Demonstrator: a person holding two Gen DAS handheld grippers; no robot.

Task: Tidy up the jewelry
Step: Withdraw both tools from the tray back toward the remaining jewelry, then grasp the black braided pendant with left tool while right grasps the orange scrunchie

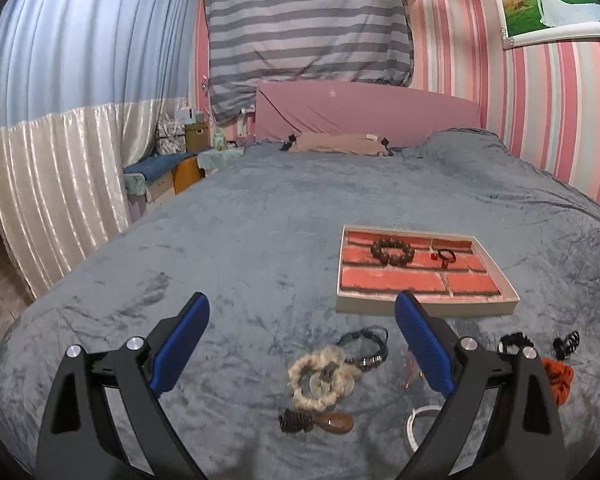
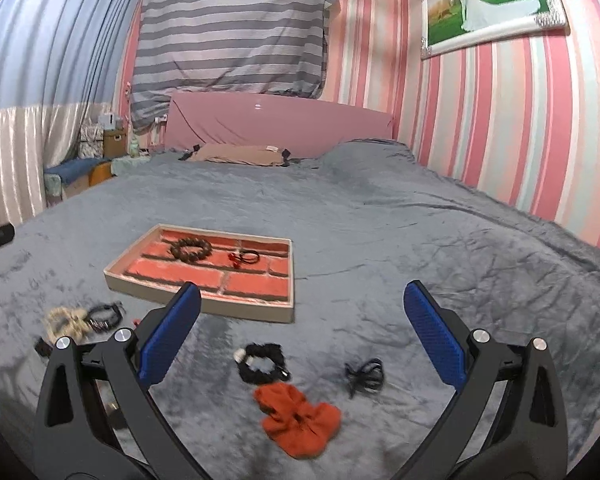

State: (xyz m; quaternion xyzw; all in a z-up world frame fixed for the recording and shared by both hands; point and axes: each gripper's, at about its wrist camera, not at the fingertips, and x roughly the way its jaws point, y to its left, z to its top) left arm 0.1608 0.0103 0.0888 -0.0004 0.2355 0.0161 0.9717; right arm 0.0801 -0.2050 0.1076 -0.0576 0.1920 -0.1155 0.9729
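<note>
Hovering over the near part of the bed point(image 1: 260, 208), the left gripper point(image 1: 302, 320) has its blue-padded jaws spread wide with nothing between them. Right gripper point(image 2: 302, 312) likewise wide apart and empty, above the near edge of the bed.

Tray point(image 1: 426, 306), shallow, brick-pattern floor, pale rim, lies flat on the grey blanket mid-bed, toward the right side in the left wrist view. Inside it, at the far end: brown bead bracelet point(image 1: 392, 251), and just beside it to the right a small black cord with red beads point(image 1: 444, 257). They look apart, barely. Rest of the tray floor bare.

Loose items on the blanket between tray and near edge:
- cream fluffy scrunchie point(image 1: 320, 376), a pale ring piece lying on it
- dark braided bracelet with metal beads point(image 1: 364, 346), touching the scrunchie's far right side
- brown wooden oval piece with a dark tuft point(image 1: 318, 423), nearer the edge than the scrunchie
- white ring point(image 1: 416, 420), partly hidden behind the left gripper's right finger
- thin red cord point(image 1: 410, 368) beside that finger, detail too small
- black frilly scrunchie with a white bead point(image 2: 262, 362)
- orange scrunchie point(image 2: 298, 416), just near-side of the black one, close or touching, cannot tell
- small black hair clip point(image 2: 364, 374), right of both, apart

Pink headboard point(image 1: 364, 116) at the far end of the bed.
</note>
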